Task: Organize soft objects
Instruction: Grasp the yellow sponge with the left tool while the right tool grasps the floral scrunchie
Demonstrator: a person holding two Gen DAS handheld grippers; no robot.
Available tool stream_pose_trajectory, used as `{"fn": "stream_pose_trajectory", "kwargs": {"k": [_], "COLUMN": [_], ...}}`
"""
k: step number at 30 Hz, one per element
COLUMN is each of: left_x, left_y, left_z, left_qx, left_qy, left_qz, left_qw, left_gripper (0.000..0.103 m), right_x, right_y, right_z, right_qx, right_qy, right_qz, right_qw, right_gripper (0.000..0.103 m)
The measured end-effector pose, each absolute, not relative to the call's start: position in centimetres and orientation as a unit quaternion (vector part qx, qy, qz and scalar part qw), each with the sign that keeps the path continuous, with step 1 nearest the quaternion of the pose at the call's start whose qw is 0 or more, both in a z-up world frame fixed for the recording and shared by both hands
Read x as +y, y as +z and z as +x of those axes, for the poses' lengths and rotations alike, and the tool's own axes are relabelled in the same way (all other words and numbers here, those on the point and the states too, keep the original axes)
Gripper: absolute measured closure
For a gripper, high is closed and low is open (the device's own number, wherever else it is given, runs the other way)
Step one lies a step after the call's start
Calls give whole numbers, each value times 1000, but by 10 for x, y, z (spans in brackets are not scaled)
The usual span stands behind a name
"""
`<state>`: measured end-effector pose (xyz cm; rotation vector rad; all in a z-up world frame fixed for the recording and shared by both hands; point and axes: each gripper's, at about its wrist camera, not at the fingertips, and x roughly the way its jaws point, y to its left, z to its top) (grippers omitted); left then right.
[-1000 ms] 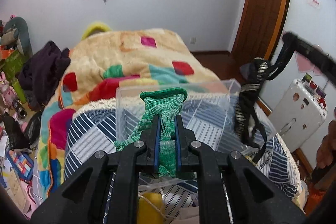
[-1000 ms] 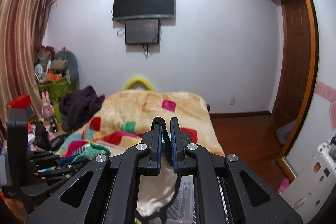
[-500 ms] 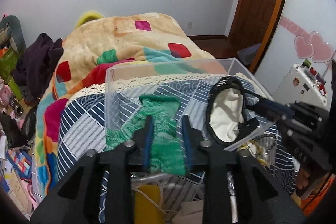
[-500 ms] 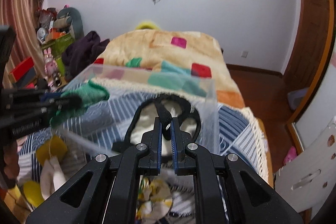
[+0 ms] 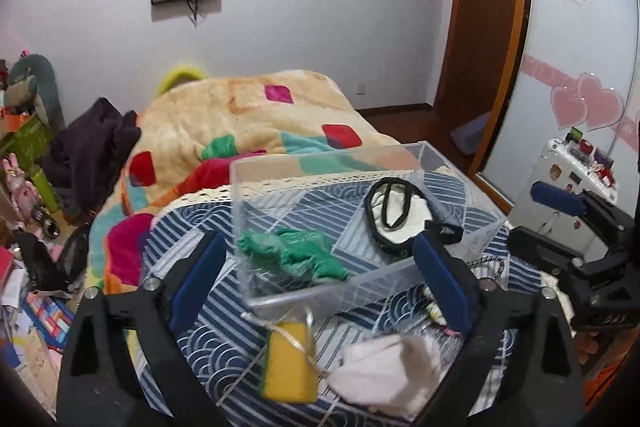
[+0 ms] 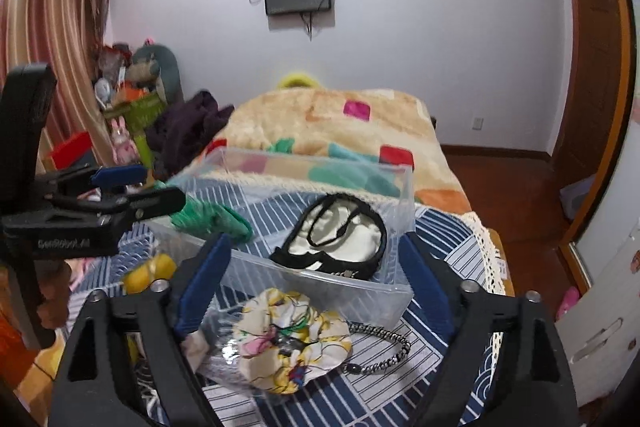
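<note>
A clear plastic bin (image 5: 448,163) (image 6: 320,281) stands on the blue striped cloth. In it lie a green knit sock (image 5: 294,255) (image 6: 210,217) on the left and a cream eye mask with black trim (image 5: 394,211) (image 6: 340,239) on the right. My left gripper (image 5: 320,279) is open and empty in front of the bin. My right gripper (image 6: 316,279) is open and empty at the bin's near wall. In front of the bin lie a yellow sponge (image 5: 288,363), a white cloth (image 5: 390,375), a floral scrunchie (image 6: 290,341) and a striped black-and-white band (image 6: 380,351).
The bed's patchwork blanket (image 5: 248,119) lies behind the bin, with dark clothes (image 5: 92,151) at its left. Clutter and toys fill the floor at the left (image 5: 24,187). A white cabinet (image 5: 560,187) stands at the right, and a wooden door (image 5: 484,27) beyond.
Both grippers opened and drew back. The green sock dropped from the left gripper into the bin, and the eye mask from the right gripper into the bin.
</note>
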<state>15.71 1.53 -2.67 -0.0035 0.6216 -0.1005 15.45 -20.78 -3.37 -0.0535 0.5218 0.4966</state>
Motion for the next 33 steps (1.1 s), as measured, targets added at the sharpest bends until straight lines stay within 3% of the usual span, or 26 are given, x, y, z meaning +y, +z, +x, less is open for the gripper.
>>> {"fn": "stream_pose_trajectory", "kwargs": {"k": [5,19,22,28,30,33], "left_x": [19,54,57,51,46,38], "left_y": [-42,-95,-104,-122,-122,-118], "left_z": [138,113,116,121,119,114], "left_qx": [306,357,368,391,389,382], "left_qy": [-28,-13,-23,-59,-70,-74], "left_qz": [21,-12,-23,-47,-47,-38], "left_qw": [951,934,929,917,917,920], "left_gripper": [4,7,23,52,67,74], "right_x": [-208,-202,-202,-206,-209,-213], "right_y": [-45,-98,-105,-116,-116,-115], "right_z": [148,155,156,156,155,151], "right_qx": [262,344,357,377,378,375], "right_qy": [240,247,248,256,261,264], "right_qz": [-10,15,19,33,40,46], "right_qw": [935,906,900,889,887,887], "right_gripper": [6,7,11,34,47,64]}}
